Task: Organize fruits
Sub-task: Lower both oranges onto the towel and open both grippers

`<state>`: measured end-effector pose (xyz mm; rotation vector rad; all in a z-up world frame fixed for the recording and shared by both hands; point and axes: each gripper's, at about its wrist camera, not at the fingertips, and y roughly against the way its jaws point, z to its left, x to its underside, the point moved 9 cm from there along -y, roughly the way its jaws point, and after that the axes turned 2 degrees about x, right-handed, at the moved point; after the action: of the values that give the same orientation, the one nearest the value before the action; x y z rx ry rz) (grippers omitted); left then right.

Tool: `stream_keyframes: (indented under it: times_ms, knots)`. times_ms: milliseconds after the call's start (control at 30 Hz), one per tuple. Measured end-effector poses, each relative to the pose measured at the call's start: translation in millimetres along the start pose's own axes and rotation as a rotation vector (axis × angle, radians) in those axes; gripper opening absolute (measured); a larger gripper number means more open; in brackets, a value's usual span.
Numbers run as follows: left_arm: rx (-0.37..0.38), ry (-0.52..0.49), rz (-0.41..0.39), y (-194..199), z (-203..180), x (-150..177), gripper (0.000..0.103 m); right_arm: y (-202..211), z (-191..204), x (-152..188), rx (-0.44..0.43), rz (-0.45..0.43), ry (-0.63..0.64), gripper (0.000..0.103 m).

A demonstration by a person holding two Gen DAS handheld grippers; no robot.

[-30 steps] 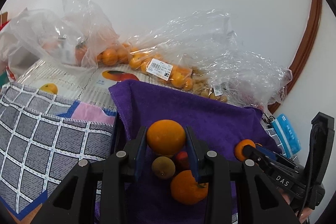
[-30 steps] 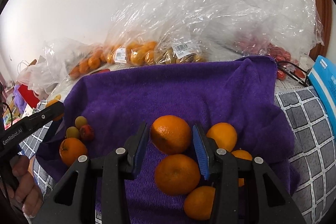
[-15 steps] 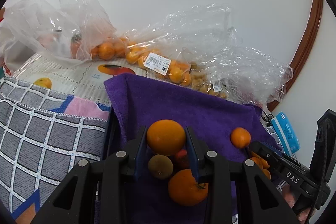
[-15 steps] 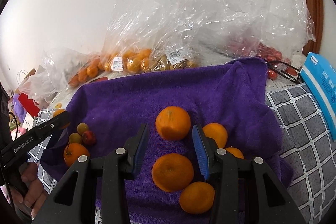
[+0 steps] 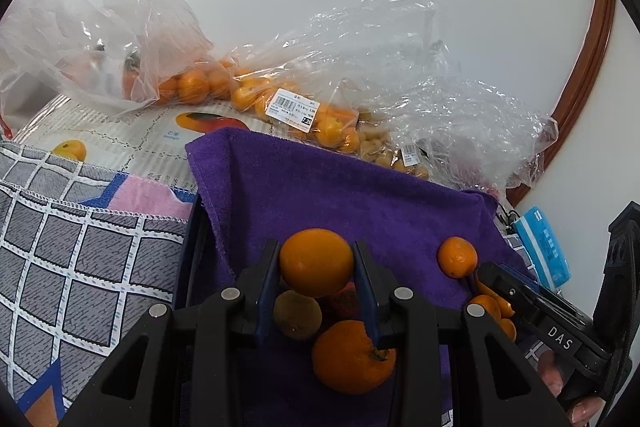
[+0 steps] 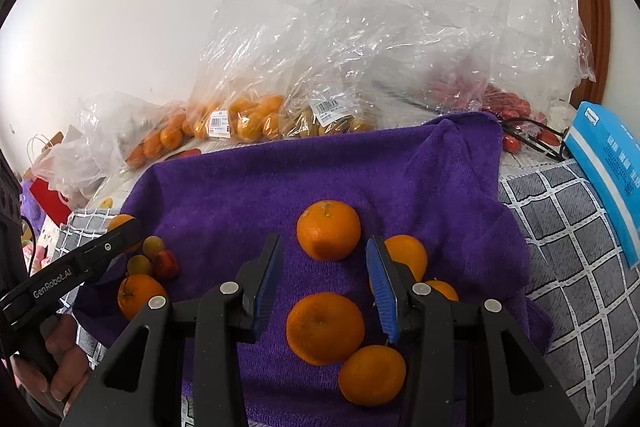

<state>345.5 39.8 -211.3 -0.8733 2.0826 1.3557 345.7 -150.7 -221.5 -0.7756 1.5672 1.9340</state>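
The left claw [image 5: 316,277] squeezes one orange [image 5: 316,262] above the small pile at the near left of the purple towel [image 5: 320,187]. The right claw [image 6: 323,269] is open and empty, just behind a loose orange [image 6: 329,230] near the orange group [image 6: 352,331] on the right. Many fruits wait in bags [image 6: 256,119] far back, so lots is left.

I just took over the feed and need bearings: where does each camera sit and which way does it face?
Left wrist: on the left gripper, angled down at the purple towel; the gripper clamps an orange; the right gripper shows at right.
Right wrist: on the right gripper, its jaws empty above loose oranges; the left gripper and a hand show at left.
Shared: towel, fruit bags, white wall.
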Motion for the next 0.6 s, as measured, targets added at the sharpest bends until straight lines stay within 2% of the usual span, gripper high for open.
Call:
stream_keyframes:
  times_ms: [300,367,600]
  knots:
    - [0.001,-0.029,-0.006,1,-6,0,0.034,7,2,-2,0.037,-0.033,0.039,0.044]
    - [0.002,-0.03,-0.011,2,-6,-1,0.04,7,2,-2,0.043,-0.036,0.046,0.044]
    - [-0.007,-0.011,-0.067,14,-2,-9,0.048,15,3,-7,0.064,-0.055,0.073,0.046]
